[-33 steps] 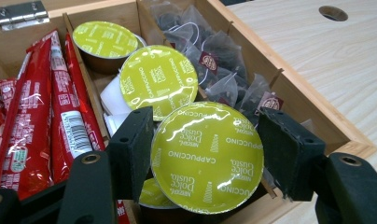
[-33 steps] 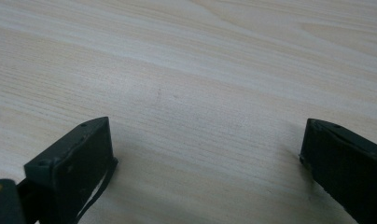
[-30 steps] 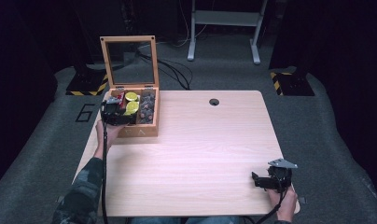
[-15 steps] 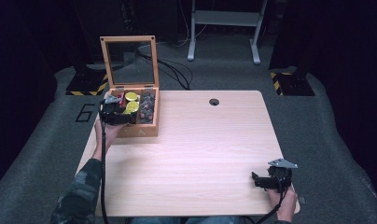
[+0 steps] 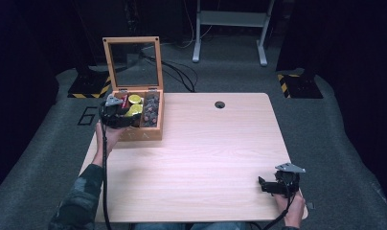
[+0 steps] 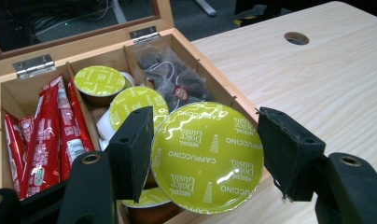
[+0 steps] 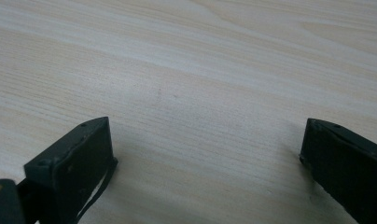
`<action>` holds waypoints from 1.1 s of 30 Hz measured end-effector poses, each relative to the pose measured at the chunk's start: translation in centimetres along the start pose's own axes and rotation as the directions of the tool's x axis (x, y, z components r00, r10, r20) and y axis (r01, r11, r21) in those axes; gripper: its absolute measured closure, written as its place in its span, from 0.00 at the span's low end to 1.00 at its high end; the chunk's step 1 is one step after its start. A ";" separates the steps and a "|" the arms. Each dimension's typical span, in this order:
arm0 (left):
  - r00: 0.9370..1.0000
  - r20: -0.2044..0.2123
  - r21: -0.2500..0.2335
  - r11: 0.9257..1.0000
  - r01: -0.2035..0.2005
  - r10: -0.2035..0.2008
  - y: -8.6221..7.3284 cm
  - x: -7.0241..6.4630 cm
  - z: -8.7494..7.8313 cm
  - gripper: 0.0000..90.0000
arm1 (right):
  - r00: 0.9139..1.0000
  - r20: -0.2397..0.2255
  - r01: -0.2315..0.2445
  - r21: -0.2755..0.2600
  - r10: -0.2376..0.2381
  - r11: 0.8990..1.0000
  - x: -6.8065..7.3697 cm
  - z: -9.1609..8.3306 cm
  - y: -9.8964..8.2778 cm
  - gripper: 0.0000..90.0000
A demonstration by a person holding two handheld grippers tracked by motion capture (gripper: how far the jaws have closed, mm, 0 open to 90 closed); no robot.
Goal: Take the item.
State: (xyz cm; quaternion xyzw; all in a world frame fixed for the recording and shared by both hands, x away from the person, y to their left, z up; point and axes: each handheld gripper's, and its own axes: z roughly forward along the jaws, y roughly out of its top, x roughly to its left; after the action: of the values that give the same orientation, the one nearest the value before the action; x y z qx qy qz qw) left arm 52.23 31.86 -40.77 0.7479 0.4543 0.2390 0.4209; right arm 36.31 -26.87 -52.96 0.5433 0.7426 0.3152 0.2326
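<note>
The jaws of the left gripper (image 6: 203,161) press on either side of a green-lidded coffee capsule (image 6: 207,156) — its foil lid, printed "Cappuccino", tilts toward the camera, with one pad at each edge of the rim. The capsule hangs over the middle compartment of the wooden box (image 5: 153,132), just above the other capsules (image 6: 99,81) lying there; red sachets (image 6: 46,135) fill the compartment to one side and dark tea bags (image 6: 172,84) the other. The box stands at the far left of the counter (image 5: 206,158) with its glass lid (image 5: 132,62) raised upright behind it.

The right gripper (image 5: 273,186) rests near the counter's near right corner, well apart from the box, its jaws wide open and empty over bare wood.

The coming move likely turns on one thing — the capsule sits squarely between the left jaws and clear of the box's walls, so the open counter to the right of the box is the left hand's to reach.
</note>
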 end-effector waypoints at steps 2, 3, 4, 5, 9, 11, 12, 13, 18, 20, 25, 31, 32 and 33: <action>1.000 0.002 -0.009 1.000 -0.014 0.015 0.2 -0.4 -0.4 0.42 | 1.000 0.000 0.000 0.000 0.000 1.000 0.0 0.0 0.0 0.02; 1.000 0.004 -0.014 1.000 -0.017 0.017 0.3 -0.5 -0.5 0.42 | 1.000 0.000 0.000 0.000 0.000 1.000 0.0 0.0 0.0 0.02; 1.000 0.009 -0.015 1.000 -0.021 0.021 0.3 -0.6 -0.6 0.42 | 1.000 0.000 0.000 0.000 0.000 1.000 0.0 0.0 0.0 0.02; 1.000 0.011 -0.018 1.000 -0.025 0.025 0.4 -0.8 -0.7 0.42 | 1.000 0.000 -0.001 0.000 0.001 1.000 0.0 0.0 0.0 0.02; 0.999 0.021 -0.027 0.999 -0.042 0.043 0.8 -1.4 -1.2 0.42 | 1.000 0.000 0.000 0.000 0.000 1.000 0.0 0.0 0.0 0.02; 0.998 0.031 -0.030 0.998 -0.048 0.049 1.0 -1.6 -1.5 0.42 | 1.000 0.000 0.000 0.000 0.000 1.000 0.0 0.0 0.0 0.02; 0.998 0.034 -0.036 0.998 -0.048 0.050 1.1 -1.8 -1.6 0.42 | 1.000 0.000 -0.001 0.000 0.001 1.000 0.0 0.0 0.0 0.02; 0.998 0.036 -0.037 0.998 -0.057 0.059 1.3 -2.0 -1.8 0.42 | 1.000 0.000 -0.001 0.000 0.001 1.000 0.0 0.0 0.0 0.02; 0.995 0.048 -0.055 0.995 -0.084 0.087 2.1 -3.3 -2.6 0.42 | 1.000 0.000 -0.001 0.000 0.001 1.000 0.0 0.0 0.0 0.02; 0.994 0.053 -0.058 0.994 -0.095 0.099 2.3 -3.7 -2.7 0.42 | 1.000 0.000 -0.001 0.000 0.001 1.000 0.0 0.0 0.0 0.02; 0.989 0.064 -0.076 0.989 -0.127 0.132 3.0 -5.3 -3.3 0.42 | 1.000 0.000 -0.001 0.000 0.001 1.000 0.0 0.0 0.0 0.02; 0.985 0.085 -0.084 0.986 -0.146 0.153 3.3 -6.4 -3.3 0.42 | 1.000 0.001 -0.001 -0.002 0.001 1.000 0.0 0.0 0.0 0.02; 0.984 0.085 -0.084 0.986 -0.147 0.154 3.3 -6.6 -3.2 0.42 | 1.000 0.001 -0.001 -0.002 0.001 1.000 0.0 0.0 0.0 0.02; 0.983 0.091 -0.086 0.985 -0.150 0.158 3.4 -6.8 -3.2 0.42 | 1.000 0.001 -0.002 -0.002 0.002 1.000 0.0 0.0 0.0 0.02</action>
State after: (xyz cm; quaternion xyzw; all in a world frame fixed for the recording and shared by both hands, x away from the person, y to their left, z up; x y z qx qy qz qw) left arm 48.28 26.42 -36.07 0.7745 0.3642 0.2519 0.4518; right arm 36.29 -26.85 -52.97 0.5438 0.7418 0.3157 0.2331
